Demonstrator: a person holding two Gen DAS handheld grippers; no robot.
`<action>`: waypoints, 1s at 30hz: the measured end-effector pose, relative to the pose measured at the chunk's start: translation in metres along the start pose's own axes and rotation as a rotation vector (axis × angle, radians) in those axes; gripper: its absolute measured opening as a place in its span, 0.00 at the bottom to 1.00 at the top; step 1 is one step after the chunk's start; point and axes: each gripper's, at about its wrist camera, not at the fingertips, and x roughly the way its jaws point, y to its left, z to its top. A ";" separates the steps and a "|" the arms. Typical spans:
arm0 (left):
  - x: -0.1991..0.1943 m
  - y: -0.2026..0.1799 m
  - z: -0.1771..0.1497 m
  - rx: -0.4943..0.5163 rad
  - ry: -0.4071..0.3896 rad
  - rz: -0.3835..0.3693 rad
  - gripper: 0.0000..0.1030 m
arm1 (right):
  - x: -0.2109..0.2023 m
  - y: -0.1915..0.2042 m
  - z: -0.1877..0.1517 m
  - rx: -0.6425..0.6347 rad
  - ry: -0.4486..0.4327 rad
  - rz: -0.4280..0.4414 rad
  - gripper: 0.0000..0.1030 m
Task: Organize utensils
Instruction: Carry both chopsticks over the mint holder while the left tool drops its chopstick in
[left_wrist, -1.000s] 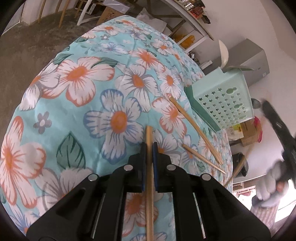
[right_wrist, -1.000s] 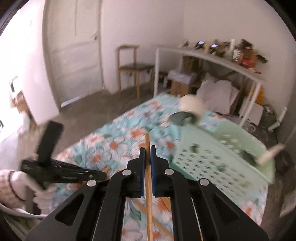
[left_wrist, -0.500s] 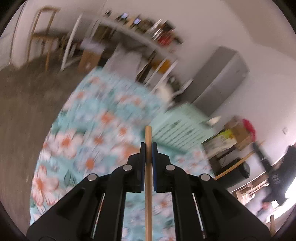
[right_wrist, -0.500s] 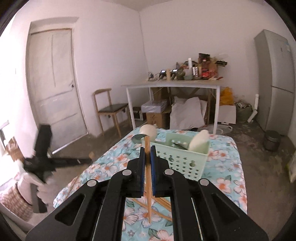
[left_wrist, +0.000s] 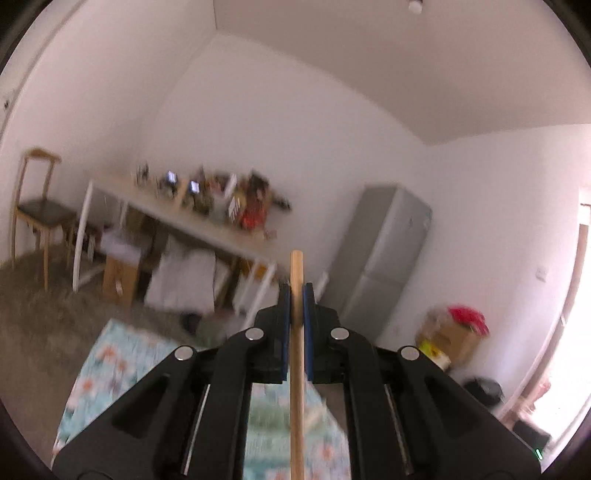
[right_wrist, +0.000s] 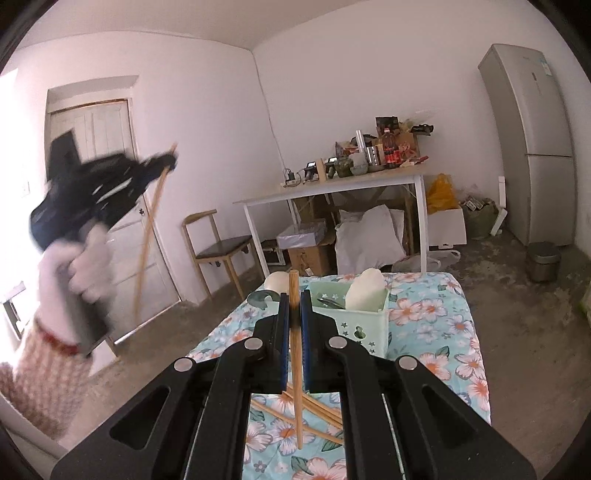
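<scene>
Above the floral-clothed desk (right_wrist: 436, 321), each black gripper (right_wrist: 293, 325) (left_wrist: 295, 317) pinches one long wooden chopstick (right_wrist: 295, 354) (left_wrist: 297, 369). Best to tip each stick upright over the mint-green perforated plastic basket (right_wrist: 365, 325), then release low.

Left claw (right_wrist: 168, 162) and floral tablecloth (left_wrist: 110, 369) are motion-blurred.

No lettering can be read in either view. The tall grey refrigerator (right_wrist: 532, 144) carries a small pale sticker near its top — too small to make out — and the red-labelled bottles and boxes on the white table (right_wrist: 332, 190) are blurred.
</scene>
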 end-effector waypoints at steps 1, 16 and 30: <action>0.009 -0.004 0.001 0.001 -0.033 0.008 0.06 | -0.001 -0.001 0.001 0.000 -0.004 0.002 0.06; 0.146 0.007 -0.043 -0.038 -0.123 0.142 0.06 | 0.023 -0.042 0.008 0.045 0.011 0.028 0.06; 0.181 0.030 -0.092 -0.013 -0.046 0.252 0.06 | 0.035 -0.055 -0.001 0.071 0.039 0.029 0.06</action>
